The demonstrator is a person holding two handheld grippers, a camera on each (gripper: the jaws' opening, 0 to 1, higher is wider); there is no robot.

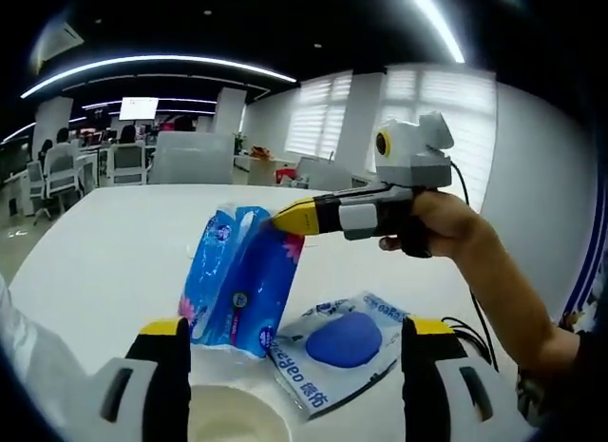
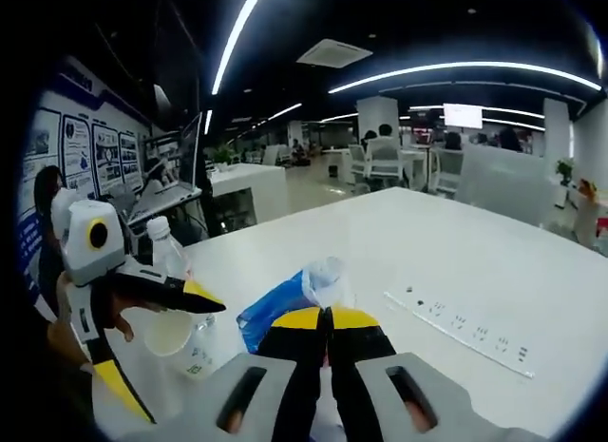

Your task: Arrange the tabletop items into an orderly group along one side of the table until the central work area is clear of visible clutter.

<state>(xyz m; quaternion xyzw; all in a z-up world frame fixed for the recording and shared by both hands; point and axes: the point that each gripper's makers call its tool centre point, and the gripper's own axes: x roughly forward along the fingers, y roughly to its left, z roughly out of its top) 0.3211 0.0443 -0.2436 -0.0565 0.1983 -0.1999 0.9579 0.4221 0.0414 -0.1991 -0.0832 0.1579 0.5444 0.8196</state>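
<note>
My right gripper [image 1: 290,216] is clamped on the top edge of the soft blue plastic tissue pack [image 1: 237,276] lying mid-surface beside a flat blue-padded packet [image 1: 344,345], my left gripper [image 1: 294,333] hangs apart, so next I'd drag the pack toward the white surface's [image 1: 123,242] side.

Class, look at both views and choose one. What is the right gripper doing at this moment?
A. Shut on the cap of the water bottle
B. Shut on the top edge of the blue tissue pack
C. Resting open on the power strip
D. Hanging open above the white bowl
B: the right gripper, seen in the left gripper view, has its yellow tips shut on the upper edge of the tissue pack, lifting that end.
</note>
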